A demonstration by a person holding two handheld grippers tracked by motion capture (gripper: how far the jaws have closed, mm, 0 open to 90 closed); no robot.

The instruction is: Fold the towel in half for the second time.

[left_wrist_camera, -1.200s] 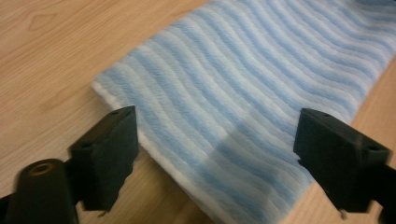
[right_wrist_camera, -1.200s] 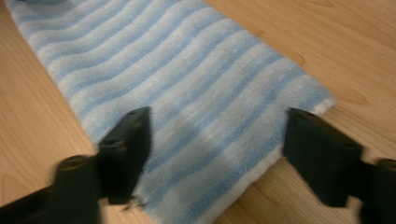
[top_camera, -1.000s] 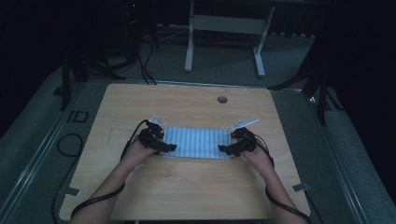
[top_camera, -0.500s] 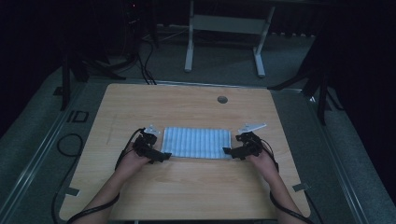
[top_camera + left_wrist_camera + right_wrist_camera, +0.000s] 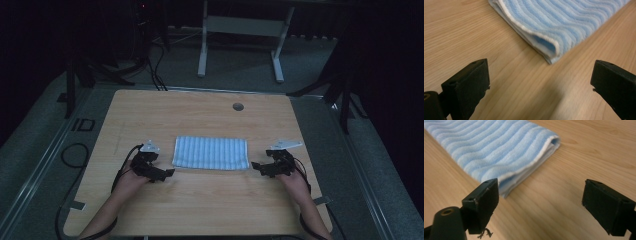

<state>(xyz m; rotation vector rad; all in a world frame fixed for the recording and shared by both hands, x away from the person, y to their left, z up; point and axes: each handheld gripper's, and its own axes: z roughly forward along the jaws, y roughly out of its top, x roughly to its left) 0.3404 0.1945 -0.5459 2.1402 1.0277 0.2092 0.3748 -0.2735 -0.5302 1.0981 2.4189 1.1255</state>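
Observation:
A folded blue-and-white striped towel [image 5: 211, 152] lies flat at the middle of the wooden table [image 5: 200, 112]. My left gripper [image 5: 167, 173] sits just off its near left corner, jaws wide apart and empty. In the left gripper view the towel's folded corner [image 5: 549, 47] lies ahead of the gripper [image 5: 540, 82], apart from it. My right gripper [image 5: 256, 166] rests by the near right corner, also open. In the right gripper view the towel [image 5: 496, 150] reaches up to the left jaw of the gripper [image 5: 540, 200], with bare wood between the jaws.
A round grommet hole [image 5: 238, 106] sits near the table's far edge. Cables [image 5: 70, 155] trail off the left side onto the grey floor. A white stand [image 5: 240, 30] rises beyond the table in the dark.
Both grippers have let go of the towel's ends and drawn back toward the near edge and outward. The towel now lies flat and still.

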